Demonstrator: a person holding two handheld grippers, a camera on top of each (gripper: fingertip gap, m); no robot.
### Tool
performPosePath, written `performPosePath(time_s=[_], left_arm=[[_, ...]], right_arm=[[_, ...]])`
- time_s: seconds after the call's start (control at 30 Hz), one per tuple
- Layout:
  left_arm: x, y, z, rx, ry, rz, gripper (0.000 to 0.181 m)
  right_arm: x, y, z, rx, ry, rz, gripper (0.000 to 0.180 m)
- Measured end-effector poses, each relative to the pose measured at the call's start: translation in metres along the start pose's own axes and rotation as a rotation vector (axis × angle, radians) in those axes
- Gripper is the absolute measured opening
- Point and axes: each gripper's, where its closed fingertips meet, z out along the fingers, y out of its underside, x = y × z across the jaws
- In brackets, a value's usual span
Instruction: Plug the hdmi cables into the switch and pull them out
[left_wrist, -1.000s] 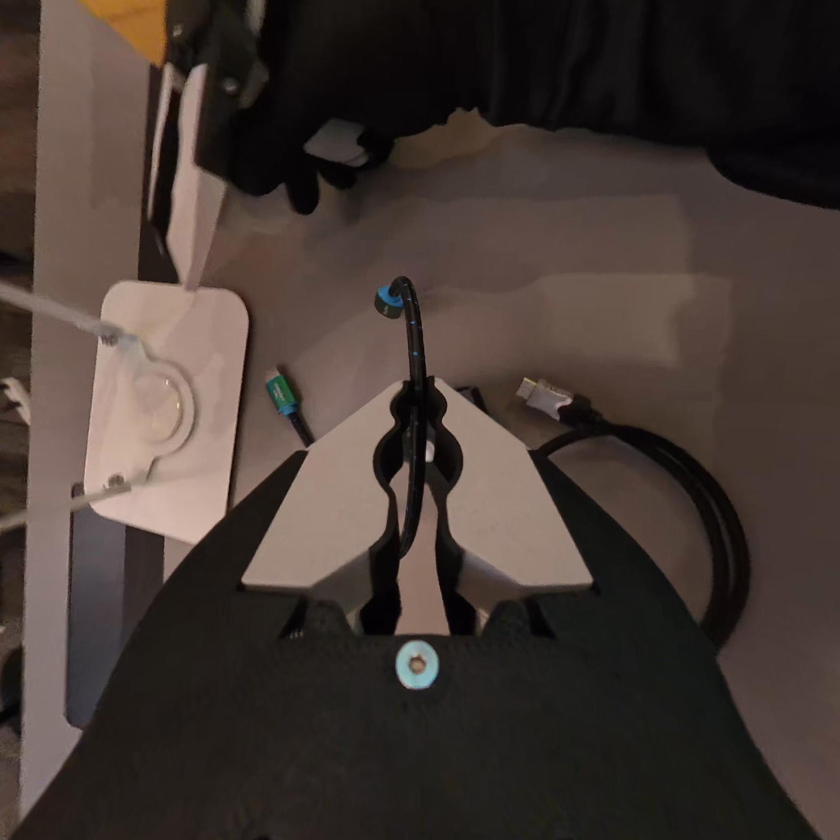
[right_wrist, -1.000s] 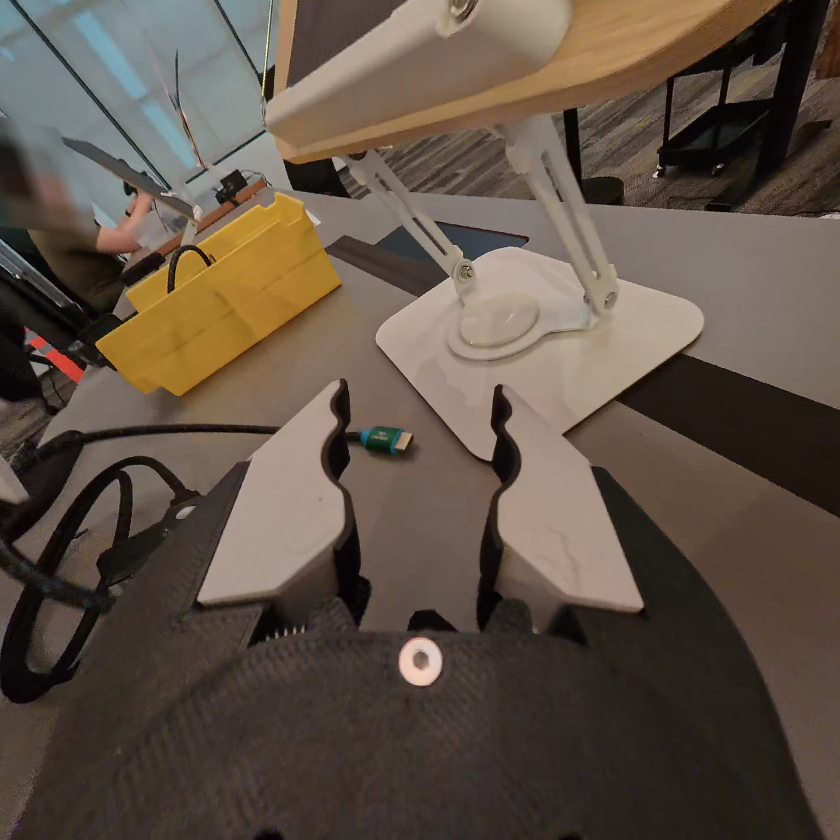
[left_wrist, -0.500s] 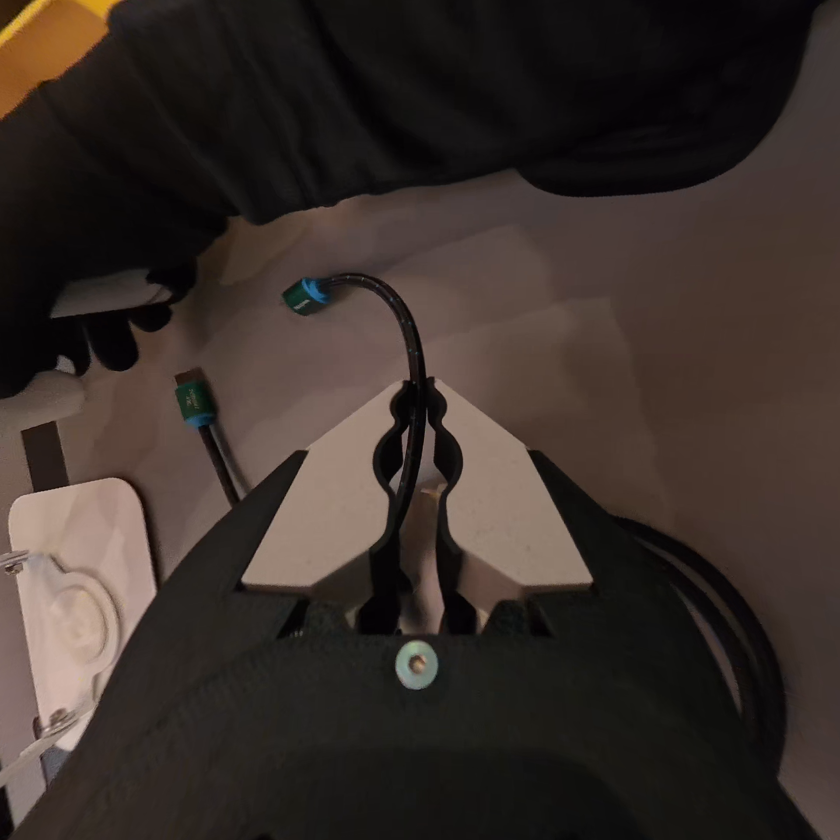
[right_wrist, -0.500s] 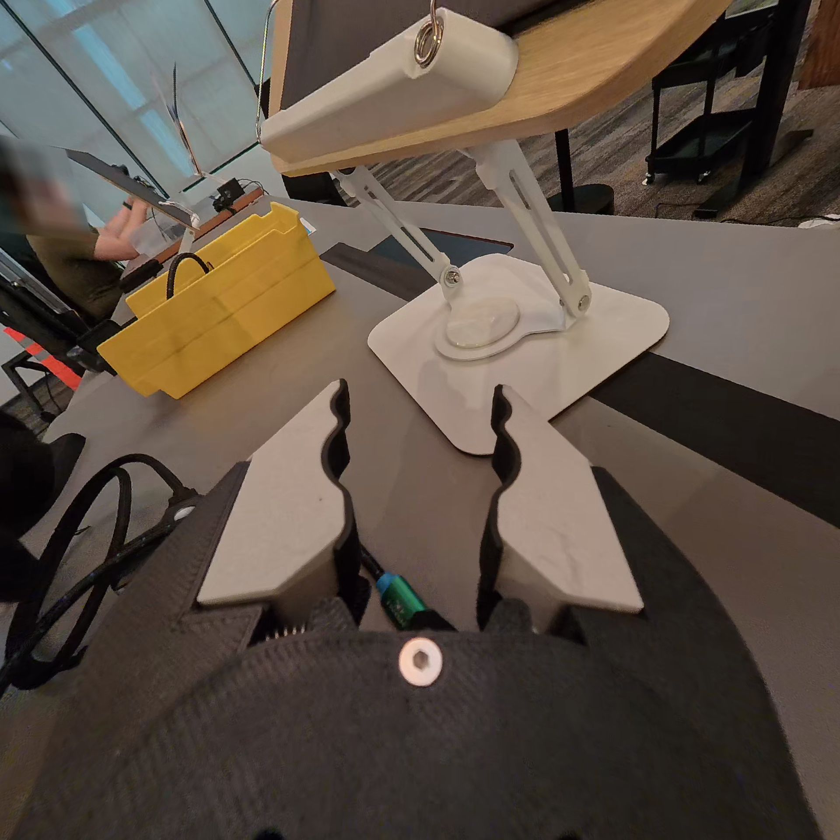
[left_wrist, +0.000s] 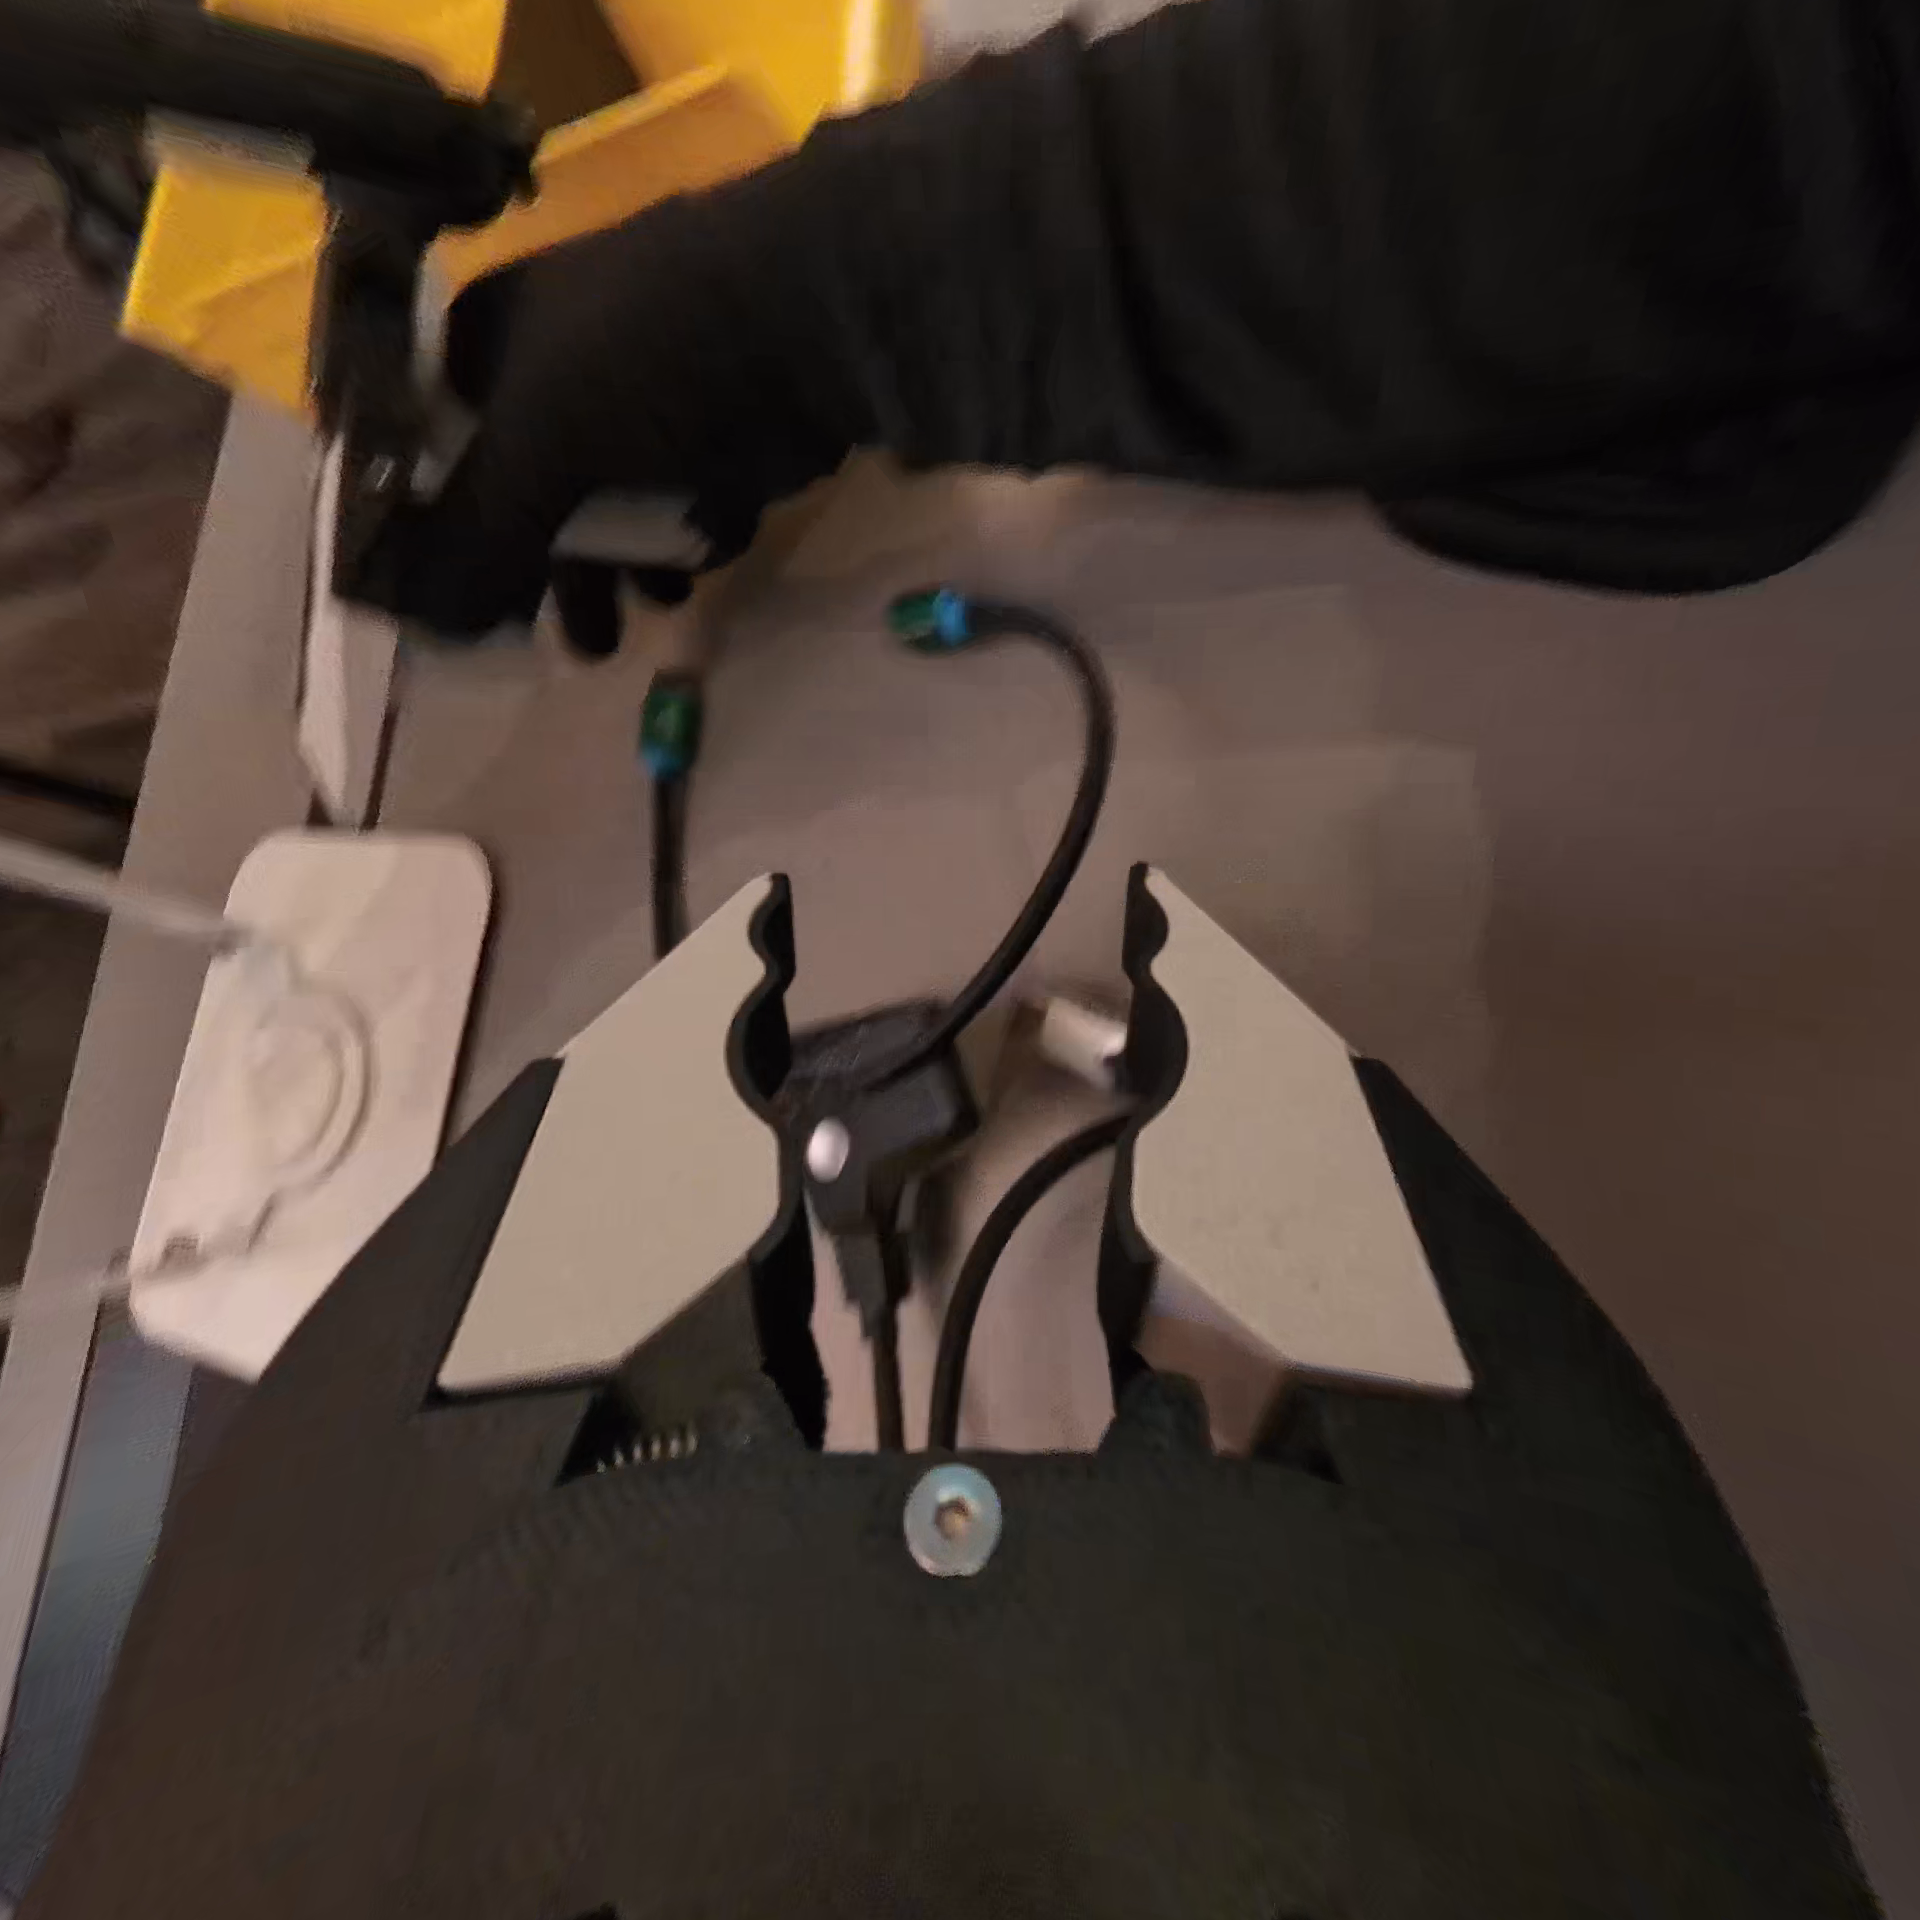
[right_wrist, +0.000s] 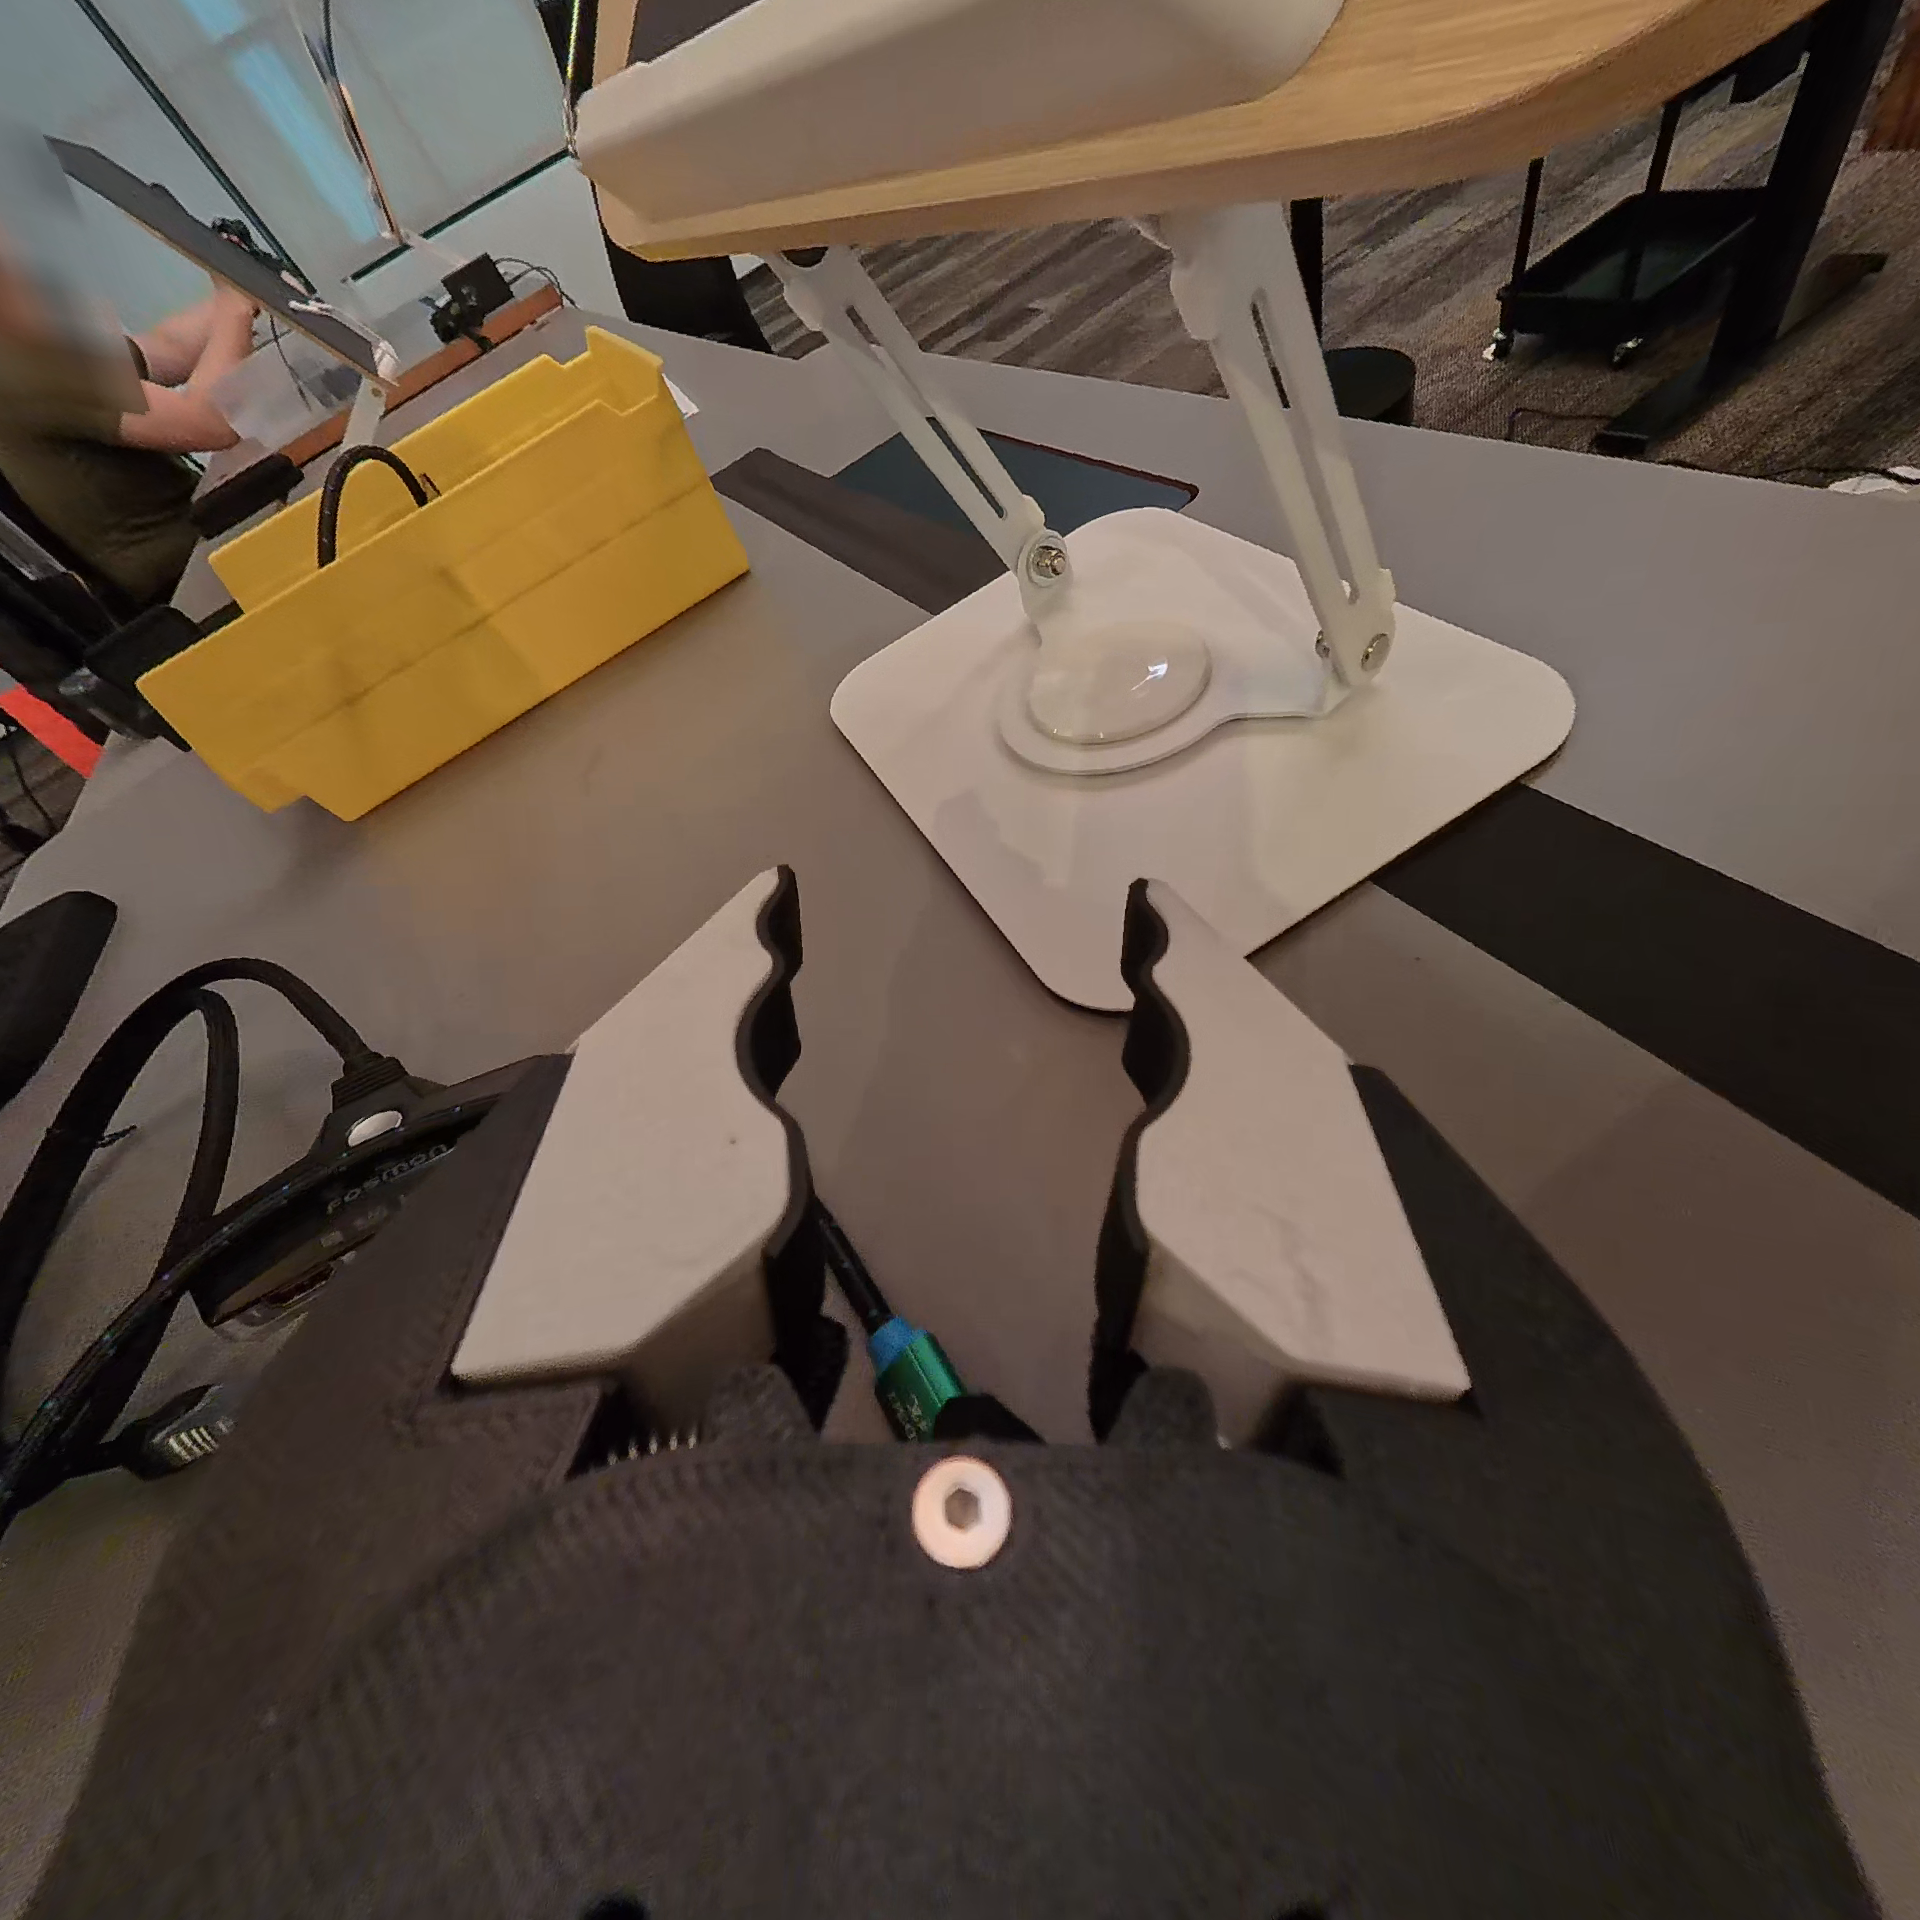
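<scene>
Now that my left tool (left_wrist: 956, 883) has let go of the thin braided cable (left_wrist: 1070, 821) it clamped a moment ago, its jaws stand wide apart and hold nothing. Between them, on the desk (left_wrist: 1558, 935), lies the small black switch (left_wrist: 883, 1091), and the cable curves up from it to a green and blue plug (left_wrist: 928, 620) that lies free. A second green plug (left_wrist: 668, 724) lies just beside, also free, and a silver plug (left_wrist: 1075, 1034) rests near my right finger.

My right tool (right_wrist: 961, 899) is released as well, with empty jaws; one green plug (right_wrist: 914, 1371) shows deep between its fingers, low, but I think it lies on the desk below and is not gripped. The switch (right_wrist: 343, 1174) is at the left of this tool, with a thick black cable (right_wrist: 135, 1060) beside it.

Farther out stand a white stand (right_wrist: 1195, 769) and a yellow bin (right_wrist: 468, 613).

I judge that both green plugs are out of the switch, so a plugging step comes next; whether the thick cable sits in a port, I cannot tell.
</scene>
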Motion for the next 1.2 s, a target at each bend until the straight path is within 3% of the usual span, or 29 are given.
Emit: performPosePath(time_s=[0.13,0.27,0.37,0.5,0.83,1.0,1.1,1.2], left_arm=[[-0.02,0.074,-0.01,-0.243,-0.005,-0.168,0.063],[-0.013,0.141,-0.008,-0.437,0.026,-0.221,0.058],[-0.008,0.164,-0.004,-0.499,0.032,-0.221,0.038],[-0.008,0.171,-0.008,-0.504,0.018,-0.178,0.005],[-0.006,0.216,-0.055,-0.666,0.047,-0.184,0.005],[-0.014,0.204,-0.065,-0.58,0.046,-0.318,0.036],[-0.022,0.188,-0.068,-0.513,0.036,-0.343,0.046],[-0.027,0.173,-0.066,-0.483,0.047,-0.326,0.044]], right_arm=[[0.001,0.001,0.001,0.0,-0.002,0.008,0.061],[0.002,0.002,0.001,0.0,-0.002,0.011,0.061],[0.002,0.003,0.001,-0.002,-0.001,0.011,0.061],[0.003,0.004,0.001,-0.003,0.0,0.013,0.061],[0.002,0.003,0.001,-0.002,-0.001,0.011,0.06],[0.002,0.001,0.0,0.005,0.001,0.011,0.06],[0.003,-0.001,-0.002,0.013,0.002,0.016,0.06],[0.004,-0.002,-0.003,0.022,0.002,0.019,0.06]])
